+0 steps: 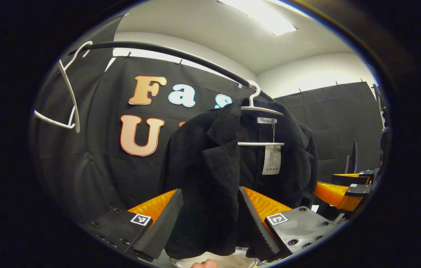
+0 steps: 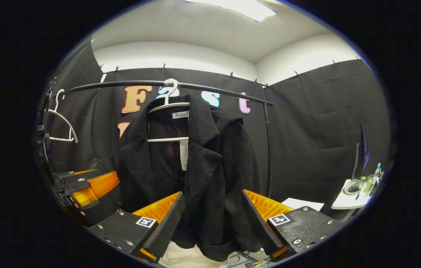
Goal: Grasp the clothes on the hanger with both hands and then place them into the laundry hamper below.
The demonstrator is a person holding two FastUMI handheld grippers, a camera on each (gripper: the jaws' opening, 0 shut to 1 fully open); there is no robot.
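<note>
A black jacket [image 1: 210,156] hangs on a white hanger [image 1: 260,108] from a black rail [image 1: 180,57]. My left gripper [image 1: 209,190] is open, and the jacket's front panel hangs in the wide gap between its fingers. In the right gripper view the same jacket [image 2: 203,160] hangs from its hanger [image 2: 167,106], and my right gripper [image 2: 213,193] is open around the jacket's lower front. The right gripper [image 1: 339,195] shows at the left view's right edge, the left gripper [image 2: 91,188] at the right view's left edge. A pale patch [image 2: 180,257] below the hem may be the hamper.
An empty white hanger [image 2: 61,123] hangs at the rail's [image 2: 214,88] left end. The rail's upright post [image 2: 269,149] stands just right of the jacket. A small white table [image 2: 348,201] with a monitor [image 2: 361,156] and bottles sits at the far right.
</note>
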